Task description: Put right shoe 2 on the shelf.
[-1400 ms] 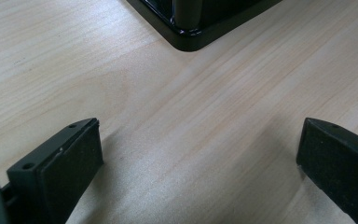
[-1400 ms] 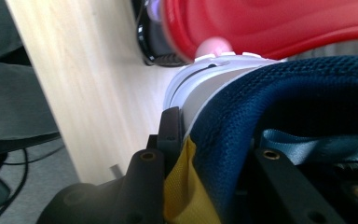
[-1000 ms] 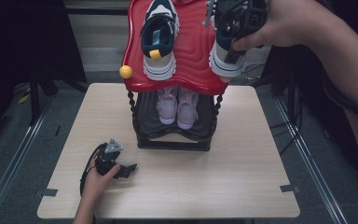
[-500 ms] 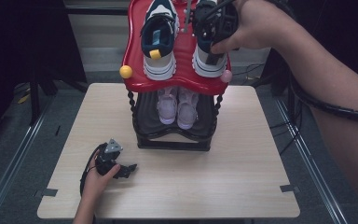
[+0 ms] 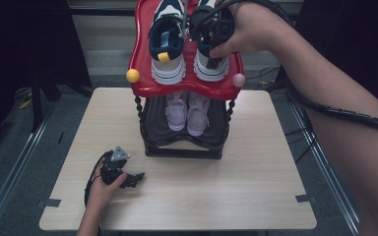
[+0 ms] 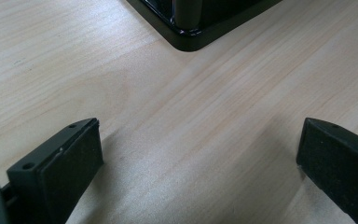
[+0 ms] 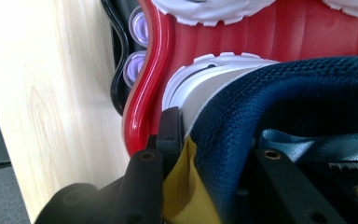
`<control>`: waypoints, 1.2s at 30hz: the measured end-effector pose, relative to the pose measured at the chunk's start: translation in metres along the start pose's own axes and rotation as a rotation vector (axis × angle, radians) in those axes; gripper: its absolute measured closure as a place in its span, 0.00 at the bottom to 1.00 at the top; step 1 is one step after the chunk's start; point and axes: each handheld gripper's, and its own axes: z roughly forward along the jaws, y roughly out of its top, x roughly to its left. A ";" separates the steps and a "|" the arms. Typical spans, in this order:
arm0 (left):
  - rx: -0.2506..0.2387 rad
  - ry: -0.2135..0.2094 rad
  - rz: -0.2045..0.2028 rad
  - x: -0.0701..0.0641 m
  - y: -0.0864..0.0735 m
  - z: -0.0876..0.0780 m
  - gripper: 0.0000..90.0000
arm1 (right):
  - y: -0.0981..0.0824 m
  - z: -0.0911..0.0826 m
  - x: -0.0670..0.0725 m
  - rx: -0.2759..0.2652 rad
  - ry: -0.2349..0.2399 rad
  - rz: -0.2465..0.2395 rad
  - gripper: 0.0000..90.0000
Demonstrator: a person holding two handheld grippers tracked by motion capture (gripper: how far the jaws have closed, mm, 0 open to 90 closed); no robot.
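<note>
Your right gripper is clamped on the heel of the right sneaker, one jaw outside by its yellow tab, the other inside the navy collar. That sneaker sits on the red shelf at the top of the rack, just beside its mate, toes pointing away from you. A pale pair stands on the black shelf below. Your left gripper rests on the bench near the rack's front left corner, jaws wide apart with only bare wood between them.
</note>
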 end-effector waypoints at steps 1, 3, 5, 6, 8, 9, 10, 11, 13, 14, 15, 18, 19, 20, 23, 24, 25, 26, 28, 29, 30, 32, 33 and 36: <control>0.000 0.000 0.000 0.000 0.000 0.000 0.00 | 0.001 0.001 -0.001 0.003 -0.001 -0.009 0.81; 0.000 0.000 0.000 0.000 0.000 0.000 0.00 | 0.002 0.002 -0.001 -0.007 0.006 -0.002 0.80; 0.000 0.001 0.000 0.000 0.000 0.000 0.00 | 0.004 0.003 -0.001 -0.004 0.010 -0.010 0.80; 0.000 0.000 0.000 0.000 0.000 0.000 0.00 | 0.005 0.004 -0.001 -0.004 0.008 -0.007 0.80; 0.000 0.000 0.000 0.000 0.000 0.000 0.00 | 0.005 0.005 -0.001 -0.006 0.011 -0.009 0.80; 0.000 0.000 0.000 0.000 0.000 0.000 0.00 | 0.006 0.005 -0.001 -0.008 0.009 -0.011 0.80; 0.000 0.000 0.000 0.000 0.000 0.000 0.00 | 0.006 0.006 -0.001 -0.005 0.010 -0.010 0.80; 0.000 0.000 0.000 0.000 0.000 0.000 0.00 | 0.006 0.007 -0.001 -0.004 0.009 -0.012 0.80; 0.000 0.000 0.000 0.000 0.000 0.000 0.00 | 0.007 0.007 -0.001 -0.006 0.013 -0.013 0.80; 0.000 0.000 0.000 0.000 0.000 0.000 0.00 | 0.007 0.008 -0.002 -0.008 0.012 -0.011 0.80; 0.000 0.000 0.000 0.000 0.000 0.000 0.00 | 0.007 0.008 -0.002 -0.013 0.012 -0.007 0.80; 0.000 0.000 0.000 0.000 0.000 0.000 0.00 | 0.006 0.008 -0.003 -0.015 0.015 -0.008 0.80; 0.000 0.000 0.000 0.000 0.000 0.000 0.00 | 0.006 0.008 -0.002 -0.016 0.015 -0.007 0.80; 0.000 0.000 0.000 0.000 0.000 0.000 0.00 | 0.006 0.008 -0.003 -0.015 0.016 -0.007 0.80; 0.000 0.000 0.000 0.000 0.000 0.000 0.00 | 0.007 0.008 -0.002 -0.015 0.014 -0.006 0.80; 0.000 0.000 0.000 0.000 0.000 0.000 0.00 | 0.008 0.008 -0.002 -0.016 0.017 -0.006 0.80; 0.000 0.000 0.000 0.000 0.000 0.000 0.00 | 0.009 0.009 -0.002 -0.020 0.016 -0.005 0.80; 0.000 0.000 0.000 0.000 0.000 0.000 0.00 | 0.010 0.009 -0.001 -0.017 0.014 -0.004 0.80; 0.000 0.000 0.000 0.000 0.000 0.000 0.00 | 0.011 0.009 0.000 -0.018 0.015 -0.009 0.80; 0.000 0.000 0.000 0.000 0.000 0.000 0.00 | 0.011 0.009 0.000 -0.016 0.016 -0.012 0.80; 0.000 0.000 0.000 0.000 0.000 0.000 0.00 | 0.011 0.009 0.000 -0.017 0.013 -0.011 0.80; 0.000 -0.001 0.000 0.000 0.000 0.000 0.00 | 0.012 0.009 0.000 -0.023 0.018 -0.011 0.80; 0.000 -0.001 0.000 0.000 0.000 0.000 0.00 | 0.012 0.009 0.001 -0.023 0.017 -0.010 0.80; 0.000 0.000 0.000 0.000 0.000 0.000 0.00 | 0.012 0.010 0.001 -0.024 0.024 -0.002 0.80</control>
